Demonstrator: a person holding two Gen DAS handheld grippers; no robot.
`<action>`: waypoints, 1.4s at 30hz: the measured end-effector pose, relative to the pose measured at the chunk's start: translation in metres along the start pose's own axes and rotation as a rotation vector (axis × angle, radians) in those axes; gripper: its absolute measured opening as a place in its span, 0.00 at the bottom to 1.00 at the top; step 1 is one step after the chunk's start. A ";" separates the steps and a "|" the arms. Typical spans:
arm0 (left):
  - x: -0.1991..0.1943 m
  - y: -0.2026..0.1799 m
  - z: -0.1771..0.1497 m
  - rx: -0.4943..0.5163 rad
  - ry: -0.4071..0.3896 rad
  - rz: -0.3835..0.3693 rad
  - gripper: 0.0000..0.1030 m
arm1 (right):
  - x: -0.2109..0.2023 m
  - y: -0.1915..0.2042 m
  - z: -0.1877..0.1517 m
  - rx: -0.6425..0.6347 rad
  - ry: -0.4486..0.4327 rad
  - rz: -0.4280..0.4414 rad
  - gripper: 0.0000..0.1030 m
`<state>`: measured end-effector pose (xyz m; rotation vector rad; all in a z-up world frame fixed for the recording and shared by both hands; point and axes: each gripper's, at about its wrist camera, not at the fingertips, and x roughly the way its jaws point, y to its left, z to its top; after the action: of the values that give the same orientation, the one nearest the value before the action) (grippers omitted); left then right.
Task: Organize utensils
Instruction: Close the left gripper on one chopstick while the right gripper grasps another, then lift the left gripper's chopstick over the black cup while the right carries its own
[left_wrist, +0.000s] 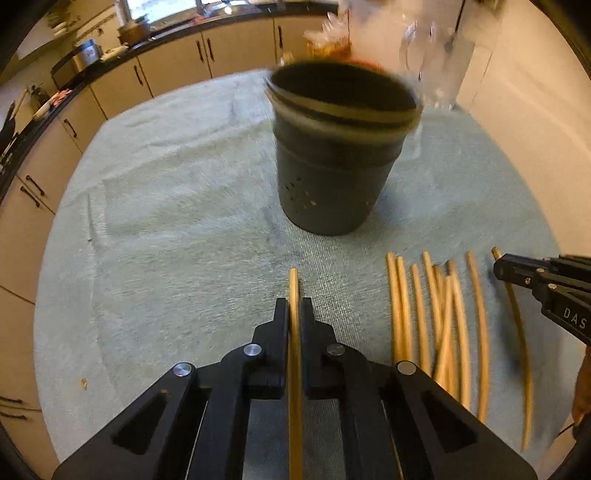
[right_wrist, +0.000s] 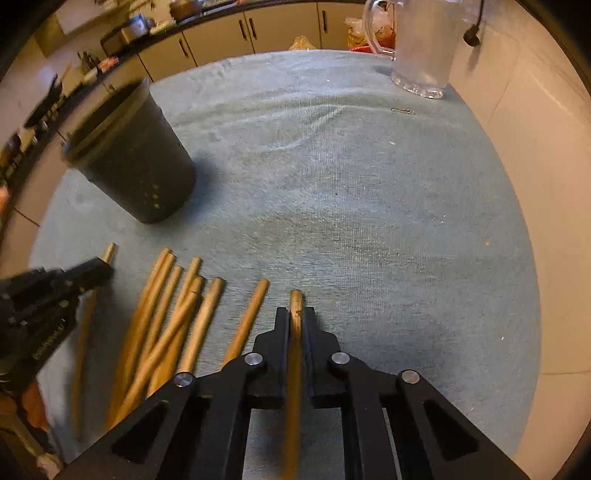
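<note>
Now each gripper (left_wrist: 294, 308) (right_wrist: 296, 317) clamps one chopstick (left_wrist: 293, 284) (right_wrist: 296, 299).

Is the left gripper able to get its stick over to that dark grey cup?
Probably yes. The left gripper is shut on a wooden chopstick, with only bare cloth before the dark grey cup.

Showing tan chopsticks (right_wrist: 173, 325) at seven o'clock, dark grey holder (left_wrist: 332, 155) dotted with small holes, pale green cloth (right_wrist: 351, 206), black grippers (left_wrist: 294, 306).
</note>
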<state>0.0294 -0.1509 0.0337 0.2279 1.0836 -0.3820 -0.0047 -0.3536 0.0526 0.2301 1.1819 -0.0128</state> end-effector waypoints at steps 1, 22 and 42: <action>-0.008 0.003 -0.001 -0.018 -0.011 -0.011 0.05 | -0.009 -0.001 -0.002 0.003 -0.026 0.019 0.07; -0.236 -0.016 -0.117 0.035 -0.507 -0.006 0.05 | -0.212 0.015 -0.095 -0.075 -0.476 0.136 0.07; -0.293 -0.005 -0.081 -0.035 -0.671 -0.051 0.05 | -0.251 0.028 -0.072 -0.056 -0.632 0.184 0.07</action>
<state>-0.1596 -0.0698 0.2581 0.0305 0.4350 -0.4417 -0.1628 -0.3407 0.2614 0.2595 0.5293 0.1025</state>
